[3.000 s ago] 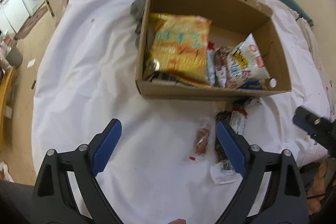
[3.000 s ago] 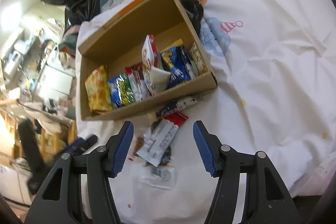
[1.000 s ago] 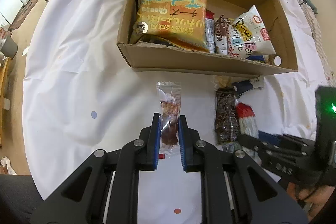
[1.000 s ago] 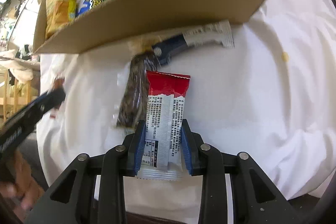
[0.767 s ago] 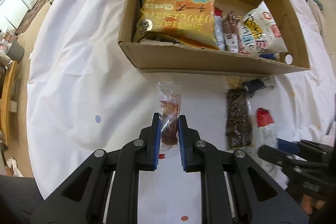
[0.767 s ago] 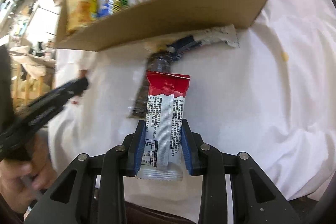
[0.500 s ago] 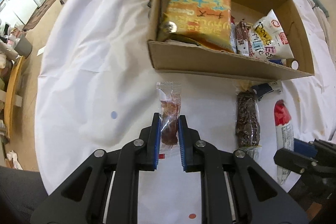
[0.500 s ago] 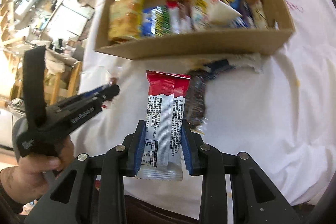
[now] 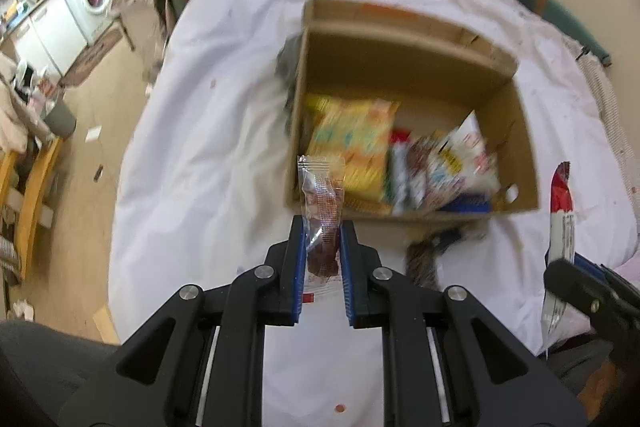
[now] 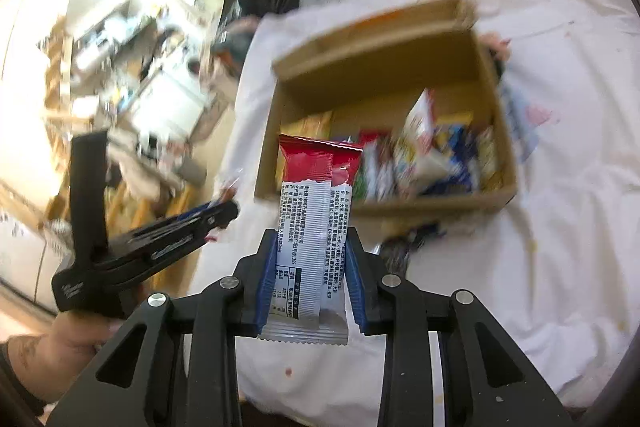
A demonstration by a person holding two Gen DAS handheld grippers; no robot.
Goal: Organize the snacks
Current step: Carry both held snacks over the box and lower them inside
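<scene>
White sheet (image 9: 208, 155) below, each tool (image 9: 320, 263) (image 10: 312, 283) clamps one snack (image 9: 322, 215) (image 10: 314, 227) (box (image 9: 524, 155) beyond).

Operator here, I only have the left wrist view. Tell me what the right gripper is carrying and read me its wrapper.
Observer: The right gripper is shut on a red and white snack bar, back side up, with rows of fine black print.
Operator: Now tell me who holds the left gripper.
Observer: A bare hand grips the handle of the left gripper, at the left edge of the right wrist view.
Operator: Report the far side of the cardboard box.
Observer: Beyond the right wall of the cardboard box, a blue and pink print shows on the white sheet.
</scene>
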